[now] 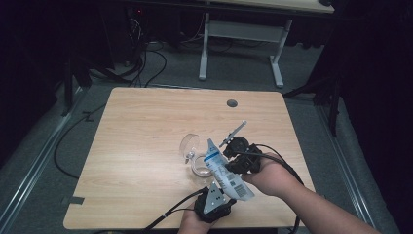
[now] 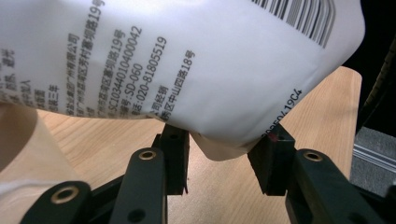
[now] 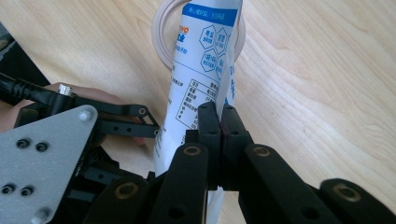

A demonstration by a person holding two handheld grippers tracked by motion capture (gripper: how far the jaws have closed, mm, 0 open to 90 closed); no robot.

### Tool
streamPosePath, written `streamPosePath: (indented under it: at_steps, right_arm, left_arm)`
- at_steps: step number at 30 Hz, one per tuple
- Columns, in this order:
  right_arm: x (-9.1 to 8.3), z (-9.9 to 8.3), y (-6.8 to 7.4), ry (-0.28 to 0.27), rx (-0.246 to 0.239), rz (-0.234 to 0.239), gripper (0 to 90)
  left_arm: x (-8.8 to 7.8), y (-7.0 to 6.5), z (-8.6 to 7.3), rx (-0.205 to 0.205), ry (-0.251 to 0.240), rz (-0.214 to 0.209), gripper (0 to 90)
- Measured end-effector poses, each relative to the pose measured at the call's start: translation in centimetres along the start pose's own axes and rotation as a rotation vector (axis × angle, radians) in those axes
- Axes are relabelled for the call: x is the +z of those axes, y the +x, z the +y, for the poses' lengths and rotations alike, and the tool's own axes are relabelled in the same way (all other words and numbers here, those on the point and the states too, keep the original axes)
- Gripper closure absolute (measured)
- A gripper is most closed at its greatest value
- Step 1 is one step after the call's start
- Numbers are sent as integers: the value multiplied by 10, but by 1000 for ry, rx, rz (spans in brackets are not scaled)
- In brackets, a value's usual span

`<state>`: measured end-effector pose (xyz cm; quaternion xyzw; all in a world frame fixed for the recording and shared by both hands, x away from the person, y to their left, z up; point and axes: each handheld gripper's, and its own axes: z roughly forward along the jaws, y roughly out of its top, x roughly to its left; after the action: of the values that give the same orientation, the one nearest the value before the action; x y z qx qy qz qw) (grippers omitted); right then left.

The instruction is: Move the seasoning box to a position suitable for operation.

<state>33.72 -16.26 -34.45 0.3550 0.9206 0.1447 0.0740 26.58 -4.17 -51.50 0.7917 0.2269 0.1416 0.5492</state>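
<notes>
Currently the left gripper [image 1: 220, 189] is seen half-open, its jaws bracketing the rounded bottom of the white printed pouch [image 1: 225, 171]; whether the pads press on it cannot be told. The soft, glossy pouch is held tilted above the wooden table [image 1: 146, 141], its top over a clear glass cup [image 1: 191, 150]. The right gripper [image 1: 229, 163] is pinched shut on the pouch's flat edge. Pouring is judged under way or imminent; the cup looks unfilled.

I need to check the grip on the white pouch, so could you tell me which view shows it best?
The right gripper view: the right gripper pinches the white pouch edge. The left gripper view shows its printed bottom between open jaws; the high view shows it small.
</notes>
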Motion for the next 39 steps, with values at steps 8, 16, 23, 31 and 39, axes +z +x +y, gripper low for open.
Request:
streamPosePath:
  at_steps: [8,16,23,31,39]
  right_arm:
    - [-1,6,1,-9,-15,-1,899]
    - [-1,12,1,-2,-28,-1,900]
    - [-1,13,1,-3,-36,11,899]
    - [0,15,-1,9,-28,19,899]
    - [-1,18,-2,10,-29,8,900]
  left_arm:
    - [-3,1,4,-14,-13,-2,617]
    - [-3,1,5,-14,-21,1,620]
    - [-3,0,6,-5,-25,0,620]
    - [-2,0,7,10,-24,5,620]
    - [-3,0,10,8,-29,-5,616]
